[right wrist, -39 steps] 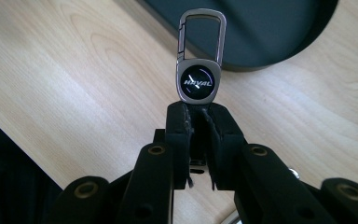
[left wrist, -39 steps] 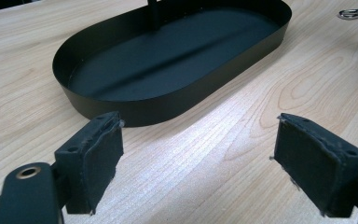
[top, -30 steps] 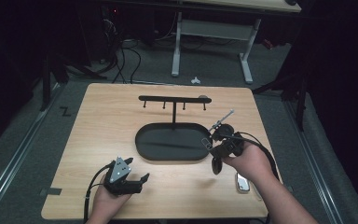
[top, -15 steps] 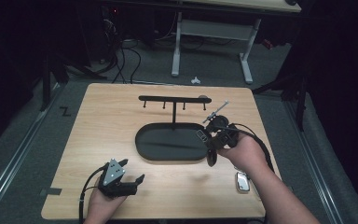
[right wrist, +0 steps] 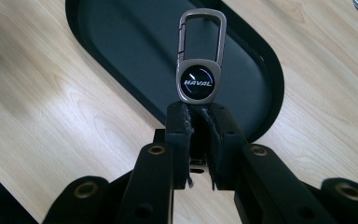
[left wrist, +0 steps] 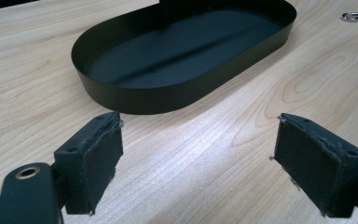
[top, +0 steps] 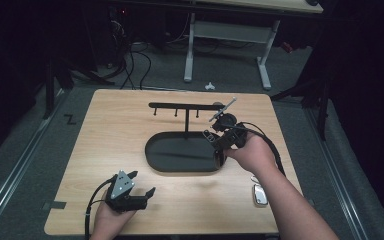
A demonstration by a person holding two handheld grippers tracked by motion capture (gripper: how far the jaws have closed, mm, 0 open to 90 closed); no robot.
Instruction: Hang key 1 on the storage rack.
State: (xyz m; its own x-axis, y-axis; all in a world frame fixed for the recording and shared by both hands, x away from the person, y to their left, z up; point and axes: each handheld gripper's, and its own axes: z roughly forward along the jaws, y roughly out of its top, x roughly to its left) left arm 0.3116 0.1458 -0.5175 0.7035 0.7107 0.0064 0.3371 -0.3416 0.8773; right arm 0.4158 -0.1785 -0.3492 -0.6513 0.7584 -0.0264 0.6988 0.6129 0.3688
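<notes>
A grey carabiner keychain with a round dark "HAVAL" badge stands out from my right gripper, which is shut on its lower end. In the high view the right gripper is raised over the right end of the black oval tray, and the keychain points up toward the right end of the black hook rack. Low over the table's front left, my left gripper is open. Between its pads is bare wood, with the tray just ahead.
The rack's post rises from the tray, and small hooks hang under its bar. A silver key fob lies on the wooden table at the front right. A metal clasp lies beyond the tray in the left gripper view.
My right gripper has lifted and moved away from me with the keychain, from beside the tray's right end up toward the rack's right end. The left gripper has barely shifted.
</notes>
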